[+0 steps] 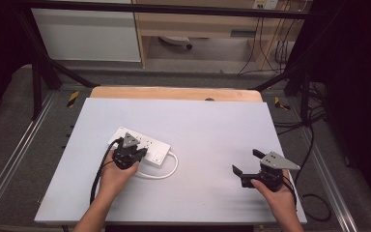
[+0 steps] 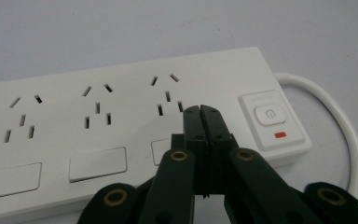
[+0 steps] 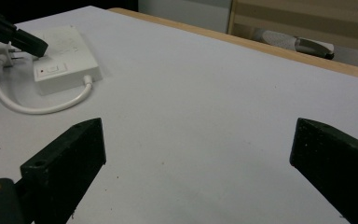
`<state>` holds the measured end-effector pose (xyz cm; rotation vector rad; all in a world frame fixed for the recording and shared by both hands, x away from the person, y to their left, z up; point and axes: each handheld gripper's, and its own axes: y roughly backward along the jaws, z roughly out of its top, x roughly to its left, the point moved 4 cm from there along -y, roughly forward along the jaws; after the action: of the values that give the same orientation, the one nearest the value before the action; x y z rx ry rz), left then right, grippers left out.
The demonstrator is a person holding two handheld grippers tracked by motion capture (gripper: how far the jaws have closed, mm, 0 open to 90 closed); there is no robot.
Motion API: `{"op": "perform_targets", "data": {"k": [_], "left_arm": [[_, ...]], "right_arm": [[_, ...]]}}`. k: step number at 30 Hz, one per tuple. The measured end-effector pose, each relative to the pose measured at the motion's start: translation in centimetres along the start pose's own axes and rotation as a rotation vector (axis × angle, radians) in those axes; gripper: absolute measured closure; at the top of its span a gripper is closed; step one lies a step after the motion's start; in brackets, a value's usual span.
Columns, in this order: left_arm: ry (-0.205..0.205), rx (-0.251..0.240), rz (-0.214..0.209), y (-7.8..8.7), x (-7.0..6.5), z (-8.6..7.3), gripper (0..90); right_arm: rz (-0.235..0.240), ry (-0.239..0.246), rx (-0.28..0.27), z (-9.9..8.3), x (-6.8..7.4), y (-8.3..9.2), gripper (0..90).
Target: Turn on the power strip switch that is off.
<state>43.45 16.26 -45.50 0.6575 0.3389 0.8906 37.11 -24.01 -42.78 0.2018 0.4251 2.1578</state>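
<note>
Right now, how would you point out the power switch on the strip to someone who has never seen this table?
On the pale table, find the white power strip under the left gripper, whose jaws are shut. Follow the strip to the end where its white cable loops out. The power button sits there, a rounded key with a small red indicator below it, unlike the slotted sockets alongside.

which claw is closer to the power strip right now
Left. The left claw is shut and sits right over the power strip, its tips beside the switch. The right claw is open, well off to the side over bare table.
</note>
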Motion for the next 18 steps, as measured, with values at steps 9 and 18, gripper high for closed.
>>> {"op": "perform_targets", "data": {"k": [9,18], "left_arm": [[-0.004,0.003,0.005,-0.04,-0.09,-0.01,89.9],[-0.025,0.019,-0.013,-0.27,-0.76,0.02,90.0]], "right_arm": [[-0.001,0.0,0.001,0.0,0.02,0.0,3.9],[-0.001,0.001,0.0,0.0,0.02,0.0,3.8]]}}
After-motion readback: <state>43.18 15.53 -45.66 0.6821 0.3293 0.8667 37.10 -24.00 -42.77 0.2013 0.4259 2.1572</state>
